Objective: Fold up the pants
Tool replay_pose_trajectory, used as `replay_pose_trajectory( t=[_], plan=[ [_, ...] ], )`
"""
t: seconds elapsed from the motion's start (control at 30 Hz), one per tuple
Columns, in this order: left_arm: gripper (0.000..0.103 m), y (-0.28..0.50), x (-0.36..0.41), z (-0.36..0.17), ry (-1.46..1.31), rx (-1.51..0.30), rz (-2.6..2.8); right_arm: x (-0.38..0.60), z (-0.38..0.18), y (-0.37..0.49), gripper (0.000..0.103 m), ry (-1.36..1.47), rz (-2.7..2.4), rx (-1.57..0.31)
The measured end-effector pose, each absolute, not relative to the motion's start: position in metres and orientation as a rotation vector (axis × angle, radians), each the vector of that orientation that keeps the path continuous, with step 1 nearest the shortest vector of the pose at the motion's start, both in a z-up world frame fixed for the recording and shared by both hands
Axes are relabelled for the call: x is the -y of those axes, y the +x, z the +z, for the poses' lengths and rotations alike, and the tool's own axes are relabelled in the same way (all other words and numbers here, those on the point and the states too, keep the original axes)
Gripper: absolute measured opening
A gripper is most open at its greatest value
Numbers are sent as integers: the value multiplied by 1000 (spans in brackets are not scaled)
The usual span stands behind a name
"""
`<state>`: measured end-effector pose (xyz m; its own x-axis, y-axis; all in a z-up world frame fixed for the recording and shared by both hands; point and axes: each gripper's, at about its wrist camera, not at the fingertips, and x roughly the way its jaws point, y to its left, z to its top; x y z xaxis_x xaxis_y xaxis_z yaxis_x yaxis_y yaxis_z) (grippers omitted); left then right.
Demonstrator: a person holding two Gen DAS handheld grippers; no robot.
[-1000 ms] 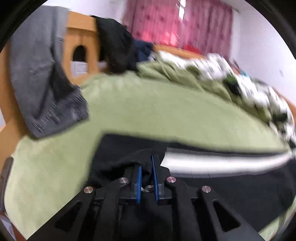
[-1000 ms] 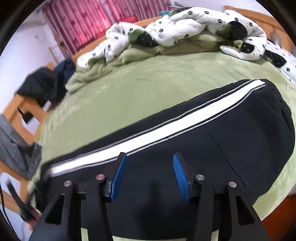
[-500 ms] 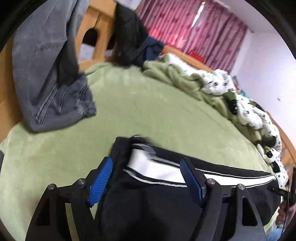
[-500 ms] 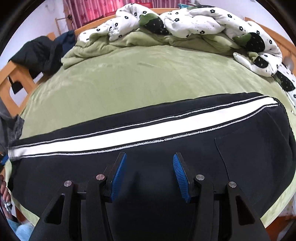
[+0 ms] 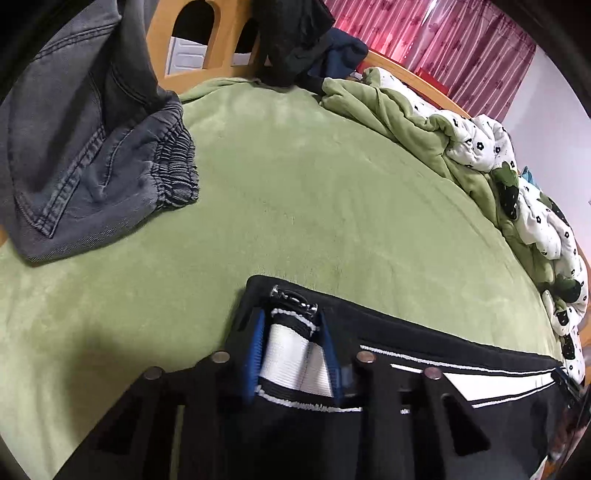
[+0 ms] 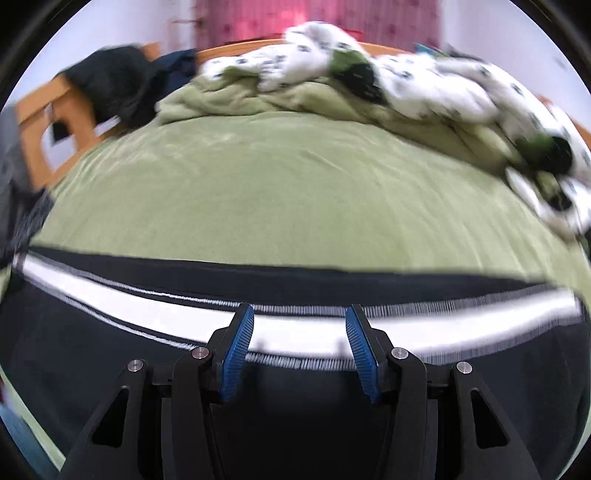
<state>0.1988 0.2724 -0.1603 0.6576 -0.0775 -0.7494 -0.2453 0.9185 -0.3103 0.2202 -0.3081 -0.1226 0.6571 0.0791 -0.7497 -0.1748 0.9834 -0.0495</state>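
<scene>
Black pants [image 5: 424, 417] with a white side stripe [image 6: 147, 314] lie along the near edge of a green bed [image 5: 295, 206]. My left gripper [image 5: 291, 325] is closed on the leg-hem end of the pants, with the bunched white stripe [image 5: 284, 358] pinched between its blue pads. My right gripper [image 6: 299, 317] is open, its blue pads [image 6: 238, 343] hovering over the white stripe at the middle of the pants [image 6: 295, 398]. The right wrist view is motion-blurred.
Grey jeans [image 5: 92, 155] hang over the wooden footboard [image 5: 225, 40] at the far left. A green blanket and white spotted quilt [image 6: 406, 85] are heaped along the far side. Dark clothes [image 5: 295, 33] lie on the footboard. Pink curtains [image 5: 424, 33] hang behind.
My left gripper opened half a second ago and has now shut on the stripe at the hem end. My right gripper stayed open and swung leftward over the pants.
</scene>
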Motion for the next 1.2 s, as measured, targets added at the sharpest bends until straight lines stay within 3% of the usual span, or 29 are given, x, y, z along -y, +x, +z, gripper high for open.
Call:
replay_pose_trajectory(
  t=[0.03, 0.3, 0.33, 0.4, 0.6, 0.77, 0.83, 0.93, 0.97, 1.0, 1.03, 1.1, 1.13, 1.2],
  plan=[
    [21, 199, -272, -161, -394, -852, 102, 308, -123, 228, 51, -141, 155, -835],
    [20, 189, -268, -157, -375, -798, 89, 296, -170, 276, 56, -335, 342, -1009],
    [20, 186, -269, -156, -376, -788, 80, 296, -168, 275, 44, -331, 358, -987],
    [18, 183, -269, -155, -373, -777, 71, 293, -161, 272, 2, -351, 366, -965],
    [17, 178, -279, -143, -434, -713, 47, 293, -117, 263, 2, -322, 301, -745],
    [17, 203, -274, -168, -380, -835, 135, 290, -160, 296, 0, -324, 206, -853],
    [22, 202, -272, -167, -357, -830, 146, 296, -178, 302, 0, -287, 183, -905],
    [31, 199, -273, -161, -362, -847, 162, 312, -157, 297, 0, -187, 160, -837],
    [37, 196, -273, -158, -355, -849, 182, 317, -151, 293, 2, -168, 158, -826],
    [46, 192, -271, -154, -333, -846, 206, 327, -141, 288, 11, -149, 160, -820],
    [47, 187, -270, -150, -306, -835, 221, 333, -138, 281, 29, -153, 160, -816],
    [48, 176, -264, -143, -268, -802, 214, 349, -130, 271, 54, -182, 152, -794],
    [51, 170, -259, -140, -256, -781, 204, 360, -126, 263, 62, -203, 137, -790],
    [56, 162, -253, -135, -258, -752, 192, 375, -125, 261, 63, -200, 137, -823]
  ],
)
